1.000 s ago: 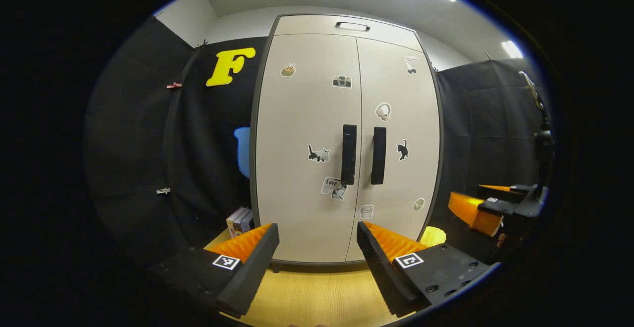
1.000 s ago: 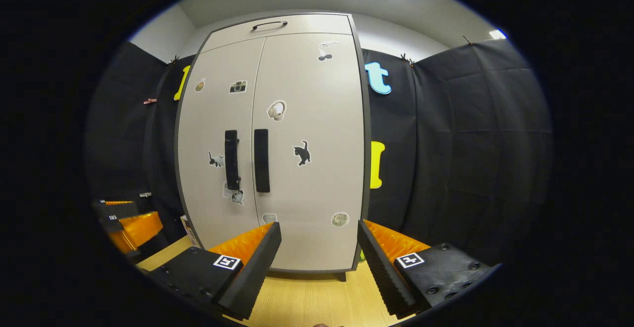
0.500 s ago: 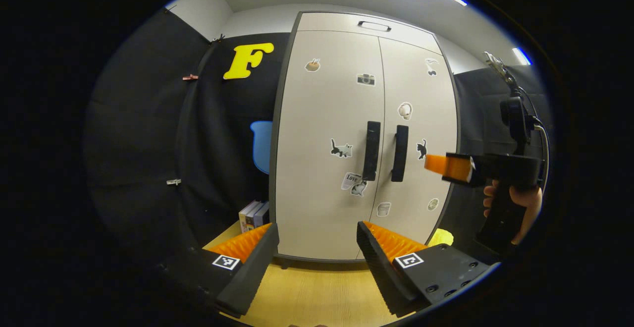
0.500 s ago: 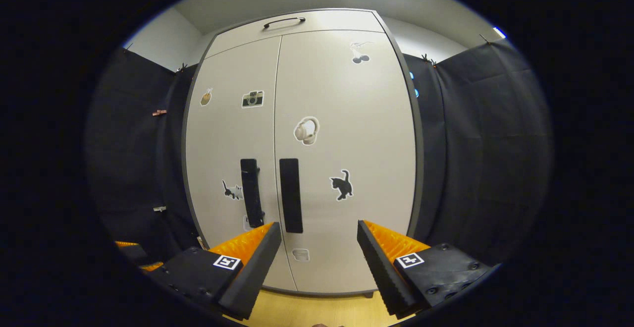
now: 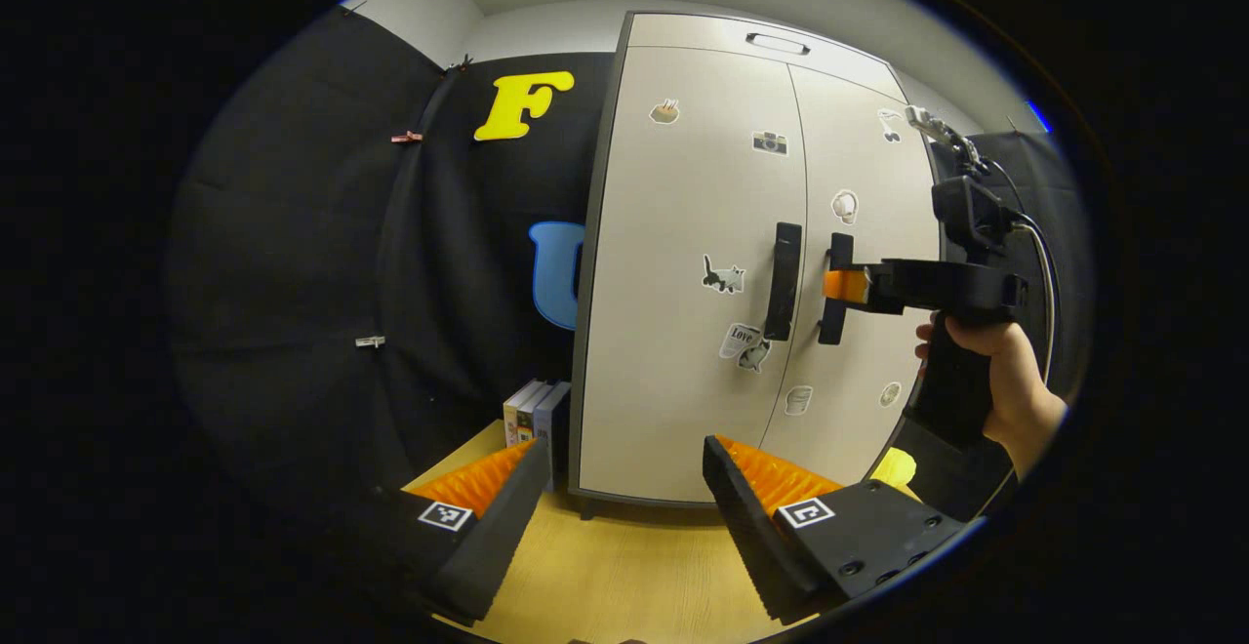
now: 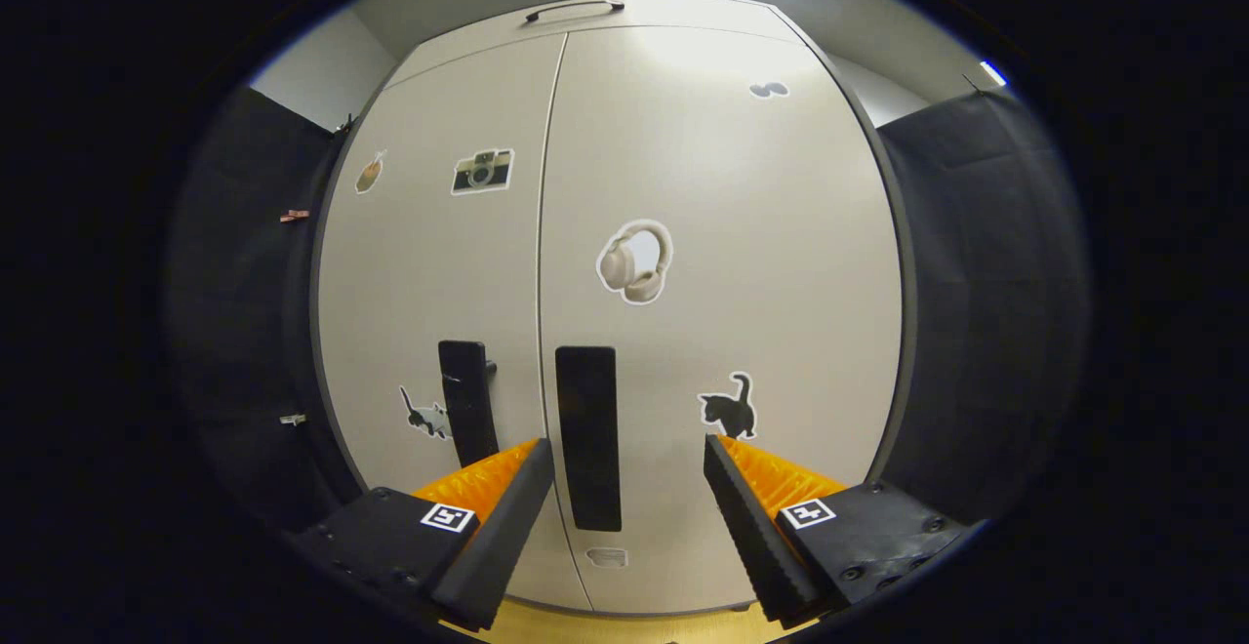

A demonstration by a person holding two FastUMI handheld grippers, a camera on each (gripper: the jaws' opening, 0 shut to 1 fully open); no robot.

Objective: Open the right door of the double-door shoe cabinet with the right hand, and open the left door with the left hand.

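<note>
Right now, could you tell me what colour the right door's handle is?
Black; the right door's handle shows best in the right gripper view.

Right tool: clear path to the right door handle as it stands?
Probably yes. The right tool is open and lined up near the right door handle, with nothing between them; both doors look closed.

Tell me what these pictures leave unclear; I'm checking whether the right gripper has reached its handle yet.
- Contact: in the left gripper view the right gripper overlaps the right door handle, so touch cannot be judged.
- Handle depth: in the right gripper view the right door handle stands between the open fingers; the gap to it is unclear.
- Cabinet inside: hidden behind both closed doors.
- Sticker print: too small.
</note>
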